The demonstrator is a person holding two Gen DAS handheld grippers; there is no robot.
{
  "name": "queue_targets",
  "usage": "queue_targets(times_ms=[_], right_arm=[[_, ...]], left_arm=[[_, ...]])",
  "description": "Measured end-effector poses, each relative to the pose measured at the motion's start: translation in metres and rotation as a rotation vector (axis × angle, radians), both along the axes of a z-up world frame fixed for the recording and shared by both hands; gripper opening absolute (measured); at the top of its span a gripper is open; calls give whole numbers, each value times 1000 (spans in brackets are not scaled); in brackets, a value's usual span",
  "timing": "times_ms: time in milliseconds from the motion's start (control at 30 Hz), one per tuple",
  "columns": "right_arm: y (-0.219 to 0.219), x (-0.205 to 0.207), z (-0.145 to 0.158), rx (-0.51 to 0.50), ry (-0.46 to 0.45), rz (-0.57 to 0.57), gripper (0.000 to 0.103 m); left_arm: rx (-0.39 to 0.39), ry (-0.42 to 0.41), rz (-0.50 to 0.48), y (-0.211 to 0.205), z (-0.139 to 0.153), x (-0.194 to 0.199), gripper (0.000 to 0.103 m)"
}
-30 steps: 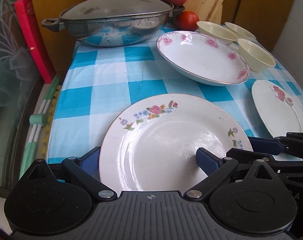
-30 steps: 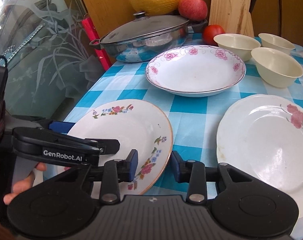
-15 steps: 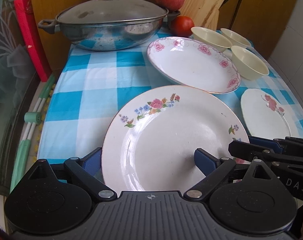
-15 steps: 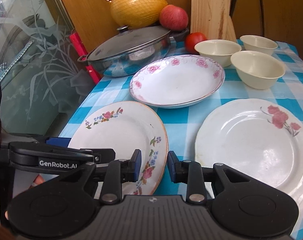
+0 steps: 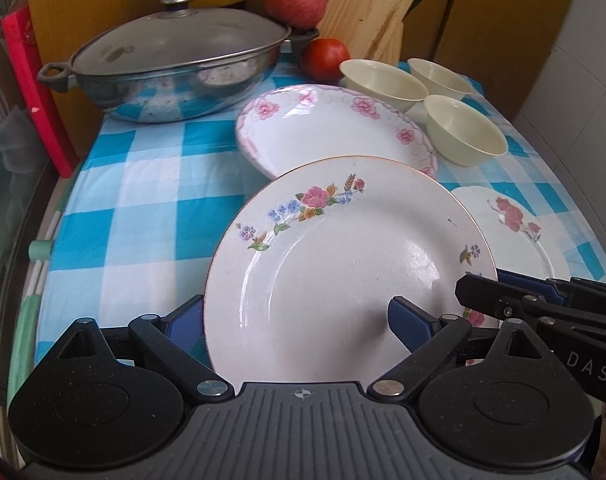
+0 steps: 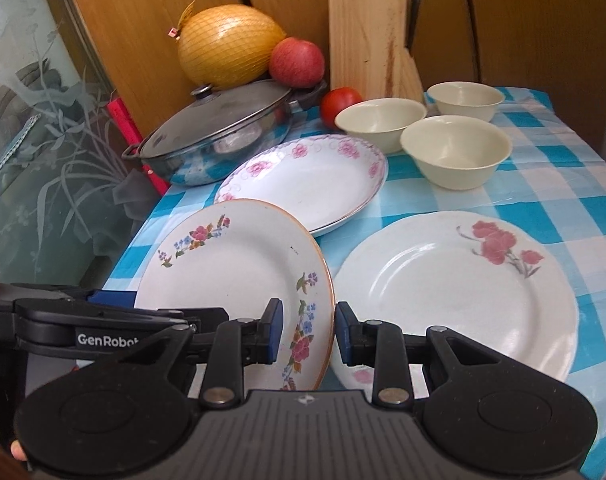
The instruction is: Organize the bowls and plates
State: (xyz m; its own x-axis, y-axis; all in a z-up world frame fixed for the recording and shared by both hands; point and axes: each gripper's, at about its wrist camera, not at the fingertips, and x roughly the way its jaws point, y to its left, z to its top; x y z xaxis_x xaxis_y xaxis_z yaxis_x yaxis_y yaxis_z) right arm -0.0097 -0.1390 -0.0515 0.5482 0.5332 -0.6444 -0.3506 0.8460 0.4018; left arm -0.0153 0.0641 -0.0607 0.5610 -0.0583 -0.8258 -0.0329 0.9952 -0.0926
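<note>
Both grippers clamp the flowered plate (image 6: 239,272): the right gripper (image 6: 305,332) pinches its rim, the left gripper (image 5: 299,320) grips its near edge. The plate tilts up off the checked cloth (image 5: 143,200), the rose plate (image 6: 455,292) just right of the right gripper

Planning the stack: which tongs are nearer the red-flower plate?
Right. Right tongs grip the lifted plate just beside the red-flower plate; left tongs grip the lifted plate's far edge.
</note>
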Motion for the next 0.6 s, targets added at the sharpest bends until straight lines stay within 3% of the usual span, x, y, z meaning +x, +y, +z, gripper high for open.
queue_targets(times_ms=[600], right_arm=[[-85,11,-10,-13,26,-224,27]], left_arm=[[39,-7,-152,-96,0,39,97]])
